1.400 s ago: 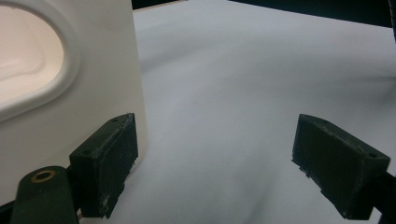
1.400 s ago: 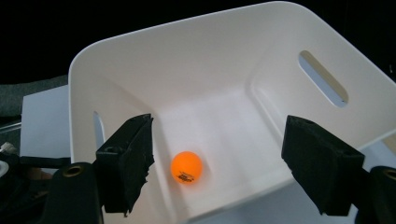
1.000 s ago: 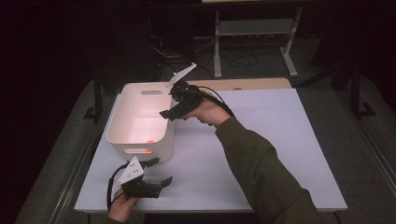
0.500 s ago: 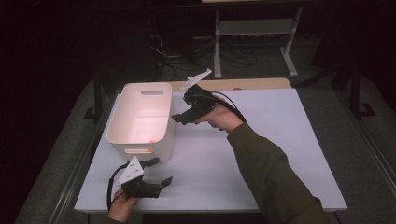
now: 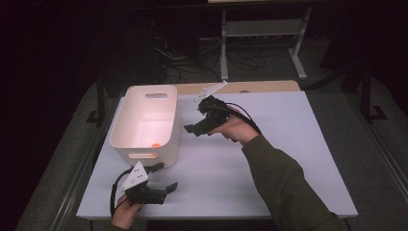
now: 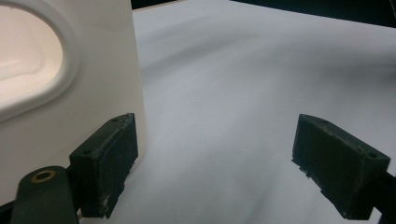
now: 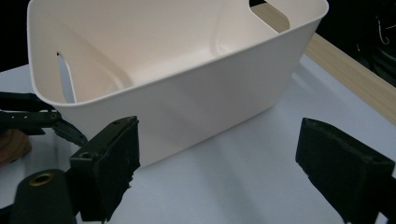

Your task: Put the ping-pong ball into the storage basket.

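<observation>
the white bin (image 5: pixel 146 120) blocks the table's (image 5: pixel 288 144) left; its right lies open.

A white rectangular table top (image 5: pixel 298 159) is seen, edged at the far side by a light wooden strip (image 5: pixel 260 87); a grey metal shelf frame (image 5: pixel 262 36) is seen behind.

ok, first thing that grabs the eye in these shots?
The white plastic bin with cut-out handles, glowing against the dark room on the left of the white table, with a small orange thing inside at its near end. Next, the right gripper, jaws apart and empty, just right of the bin, and the left gripper, open, at the near edge.
</observation>
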A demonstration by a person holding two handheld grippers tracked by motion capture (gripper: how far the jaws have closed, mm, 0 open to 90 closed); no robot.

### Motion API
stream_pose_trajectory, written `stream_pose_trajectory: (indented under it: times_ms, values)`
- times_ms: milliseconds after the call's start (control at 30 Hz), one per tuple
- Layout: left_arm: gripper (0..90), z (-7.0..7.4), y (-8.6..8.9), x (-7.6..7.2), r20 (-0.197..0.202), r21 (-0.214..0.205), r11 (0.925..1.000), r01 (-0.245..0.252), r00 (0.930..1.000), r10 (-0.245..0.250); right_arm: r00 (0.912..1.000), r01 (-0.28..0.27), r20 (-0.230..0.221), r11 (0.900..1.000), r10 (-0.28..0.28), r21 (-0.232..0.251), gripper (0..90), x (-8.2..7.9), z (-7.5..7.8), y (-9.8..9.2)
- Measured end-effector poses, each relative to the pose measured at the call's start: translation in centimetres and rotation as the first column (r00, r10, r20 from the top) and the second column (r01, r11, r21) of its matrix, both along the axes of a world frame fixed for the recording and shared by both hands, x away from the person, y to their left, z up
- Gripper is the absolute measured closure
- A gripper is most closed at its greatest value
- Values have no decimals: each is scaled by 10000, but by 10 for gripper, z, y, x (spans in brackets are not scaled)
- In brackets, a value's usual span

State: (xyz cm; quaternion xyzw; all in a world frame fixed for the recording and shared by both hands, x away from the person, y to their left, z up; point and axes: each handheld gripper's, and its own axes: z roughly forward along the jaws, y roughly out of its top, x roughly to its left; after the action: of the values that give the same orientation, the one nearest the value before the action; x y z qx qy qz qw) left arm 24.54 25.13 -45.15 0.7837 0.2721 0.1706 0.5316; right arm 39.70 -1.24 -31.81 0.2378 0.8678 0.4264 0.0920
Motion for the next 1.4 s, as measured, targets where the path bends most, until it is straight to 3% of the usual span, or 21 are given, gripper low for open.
stream_pose_trajectory:
  times_ms: [667,1400]
  values:
    - [141,0,0,0,-42,-23,10000,8,10000,-8,9981,612,-85,9978,-610,247,22,-14,-36,-31]
    - [141,0,0,0,-52,-27,10000,10,10000,-10,9910,1333,-194,9901,-1326,437,12,-34,-80,-68]
